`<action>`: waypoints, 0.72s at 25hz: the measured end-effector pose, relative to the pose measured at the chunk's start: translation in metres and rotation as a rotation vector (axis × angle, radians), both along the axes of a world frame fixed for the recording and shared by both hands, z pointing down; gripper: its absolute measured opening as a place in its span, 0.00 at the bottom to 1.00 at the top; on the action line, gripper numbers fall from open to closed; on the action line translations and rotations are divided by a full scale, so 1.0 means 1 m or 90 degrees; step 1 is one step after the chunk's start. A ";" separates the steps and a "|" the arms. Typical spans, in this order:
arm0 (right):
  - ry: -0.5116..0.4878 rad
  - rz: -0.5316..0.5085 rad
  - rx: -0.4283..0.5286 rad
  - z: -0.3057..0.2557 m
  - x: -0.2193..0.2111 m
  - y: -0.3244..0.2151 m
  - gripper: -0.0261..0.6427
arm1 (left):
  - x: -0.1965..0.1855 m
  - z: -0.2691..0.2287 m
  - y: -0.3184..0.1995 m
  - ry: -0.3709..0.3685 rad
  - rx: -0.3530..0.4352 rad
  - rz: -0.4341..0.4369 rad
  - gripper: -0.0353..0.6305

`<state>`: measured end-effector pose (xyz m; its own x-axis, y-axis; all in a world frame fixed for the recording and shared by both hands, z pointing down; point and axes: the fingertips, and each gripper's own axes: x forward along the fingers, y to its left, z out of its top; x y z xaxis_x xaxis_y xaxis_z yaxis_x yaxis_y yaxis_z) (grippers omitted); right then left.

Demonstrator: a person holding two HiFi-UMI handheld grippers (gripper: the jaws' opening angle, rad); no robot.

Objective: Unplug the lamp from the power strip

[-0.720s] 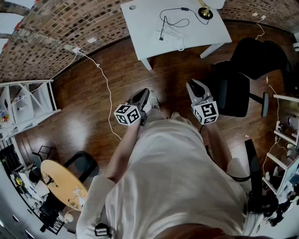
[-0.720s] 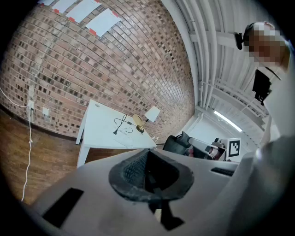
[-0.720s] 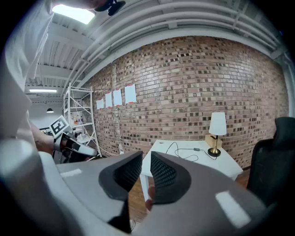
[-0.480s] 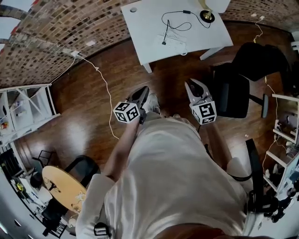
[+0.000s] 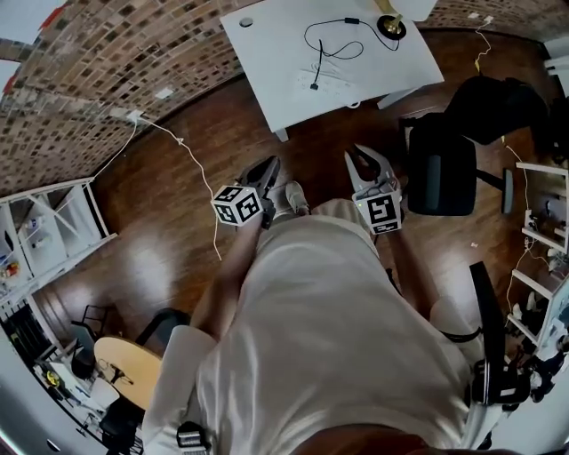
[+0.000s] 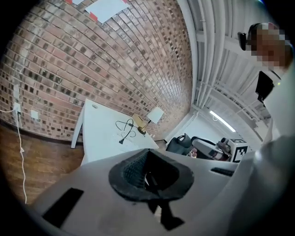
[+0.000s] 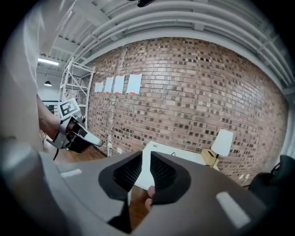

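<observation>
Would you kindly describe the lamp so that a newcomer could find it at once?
Find the white table by the brick wall. At its far right corner stands the lamp: a round dark base under a white shade, the only upright thing there, trailing a looped black cord.

Slightly parted, empty jaws of the right gripper (image 7: pixel 145 160) before white table (image 7: pixel 184 157), lamp (image 7: pixel 224 142), brick wall (image 7: pixel 184 92).

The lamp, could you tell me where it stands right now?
In the head view, the lamp stands at the white table's far right corner, top of the frame, its black cord looping left toward the power strip.
</observation>
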<state>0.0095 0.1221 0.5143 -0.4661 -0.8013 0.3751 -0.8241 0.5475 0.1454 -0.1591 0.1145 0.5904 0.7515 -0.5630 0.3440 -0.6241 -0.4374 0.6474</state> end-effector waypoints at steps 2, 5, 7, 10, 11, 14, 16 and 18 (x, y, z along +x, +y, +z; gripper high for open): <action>0.011 0.005 -0.005 0.003 0.001 -0.003 0.11 | 0.002 -0.003 -0.007 -0.004 0.009 0.006 0.06; 0.087 -0.010 0.000 0.009 -0.004 -0.010 0.11 | -0.005 -0.007 -0.022 -0.023 0.026 -0.002 0.06; 0.139 -0.030 0.011 0.011 -0.010 -0.015 0.11 | -0.013 -0.008 -0.034 -0.028 0.030 -0.013 0.06; 0.164 -0.044 0.016 0.011 -0.015 -0.023 0.11 | -0.017 -0.011 -0.044 -0.025 0.035 -0.023 0.05; 0.167 -0.045 0.015 0.012 -0.014 -0.025 0.11 | -0.015 -0.012 -0.046 -0.025 0.038 -0.023 0.05; 0.173 -0.049 0.007 0.018 -0.012 -0.031 0.11 | -0.012 -0.013 -0.053 -0.031 0.044 -0.024 0.05; 0.185 -0.060 0.004 0.021 -0.015 -0.034 0.11 | -0.015 -0.012 -0.057 -0.044 0.048 -0.034 0.04; 0.195 -0.067 0.004 0.025 -0.016 -0.037 0.11 | -0.018 -0.010 -0.061 -0.059 0.048 -0.047 0.06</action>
